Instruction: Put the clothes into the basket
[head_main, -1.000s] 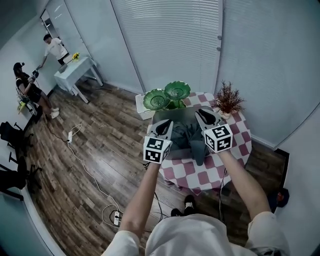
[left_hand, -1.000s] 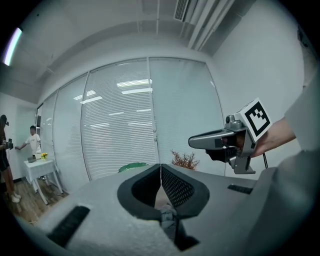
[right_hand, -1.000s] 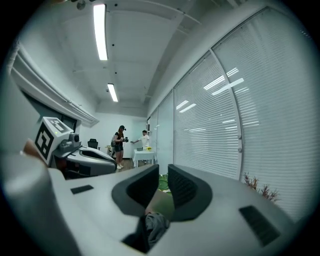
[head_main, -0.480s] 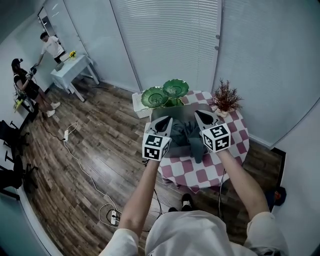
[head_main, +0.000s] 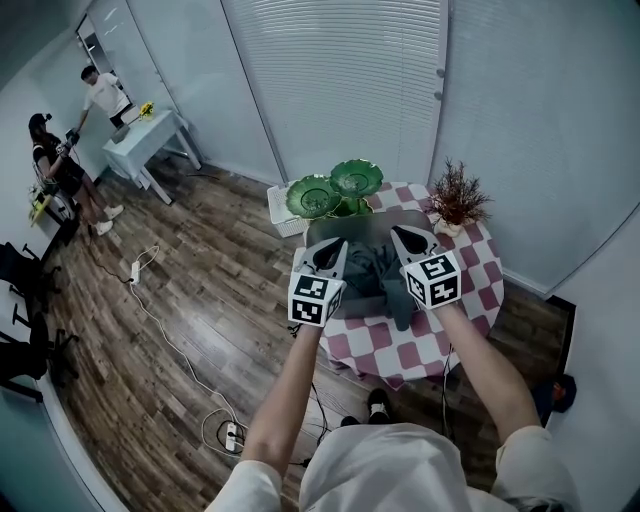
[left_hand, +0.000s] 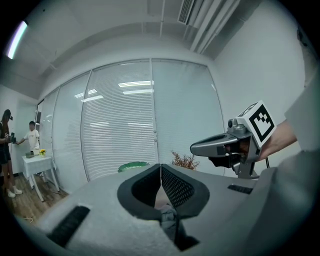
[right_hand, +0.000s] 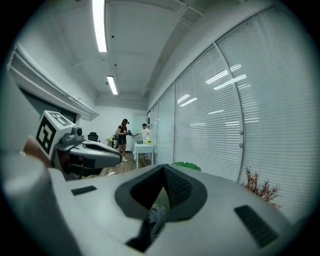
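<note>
Both grippers are clamped on the same dark cloth (head_main: 378, 275), one at each side. I judge this is meant to lift it spread between them rather than bunched.

The left gripper (left_hand: 160, 170) has its fingers fully together, with a fold of cloth nipped low between them. The right gripper (right_hand: 164, 172) is the same: its fingers are closed tight, and a grey twist of cloth is caught at their base.

The rest of the cloth lies below and between the two sets of fingers. It is draped on the checked counter (head_main: 470, 290), with a tail trailing toward the person.

The white basket (head_main: 285, 212) sits beyond and to the left of the left fingers, partly behind the green dishes (head_main: 335, 190), and seems to stand off the counter. The cloth is not yet in it, so the carry would go forward and left. A plant (head_main: 456, 200) stands just beyond the right fingers.
</note>
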